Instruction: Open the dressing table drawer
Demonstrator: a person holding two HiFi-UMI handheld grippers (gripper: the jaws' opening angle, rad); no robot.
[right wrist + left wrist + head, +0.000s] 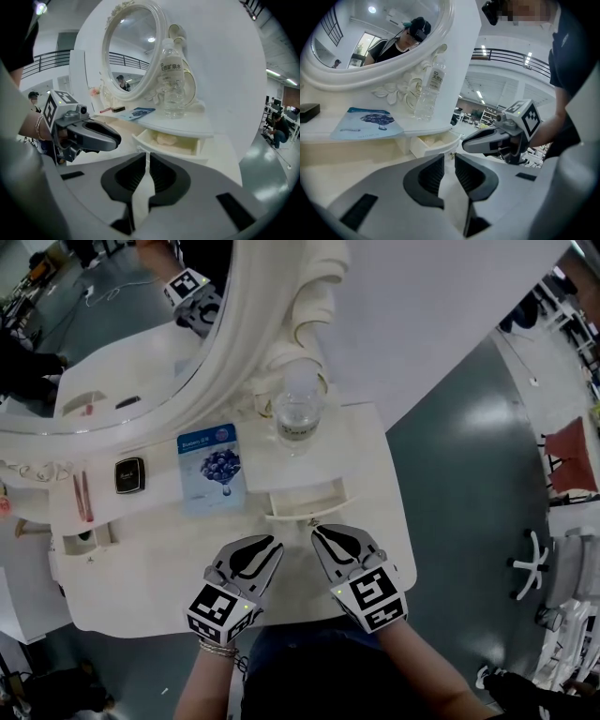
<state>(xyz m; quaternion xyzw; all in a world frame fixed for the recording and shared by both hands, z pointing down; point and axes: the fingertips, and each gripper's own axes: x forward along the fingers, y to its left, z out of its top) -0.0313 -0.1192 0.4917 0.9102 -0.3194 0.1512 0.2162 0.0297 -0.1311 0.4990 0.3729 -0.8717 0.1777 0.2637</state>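
1. The right gripper [147, 161] has its jaws drawn almost together. Only a thin slit is left between them, and nothing is in it.
2. The left gripper [449, 161] hangs just beside it. Its jaws stand a narrow gap apart and are also empty. Both grippers slant downward over the front of the dressing table [141, 592].
3. The drawer [305, 501] sits right ahead of the right gripper's tips. It is pulled out from under the raised shelf [356, 442] at the table's right end, and something pale [166, 138] lies inside it.
4. The drawer's small handle [310, 520] hangs at its front, just beside the right gripper's tips. Whether they touch cannot be told.
5. A clear water bottle [298, 409] stands upright on the shelf above the drawer.
6. A blue packet [211, 468] lies flat to the bottle's left, with a small dark case [129, 474] farther left.
7. An oval mirror [112, 334] in a white frame rises behind them.
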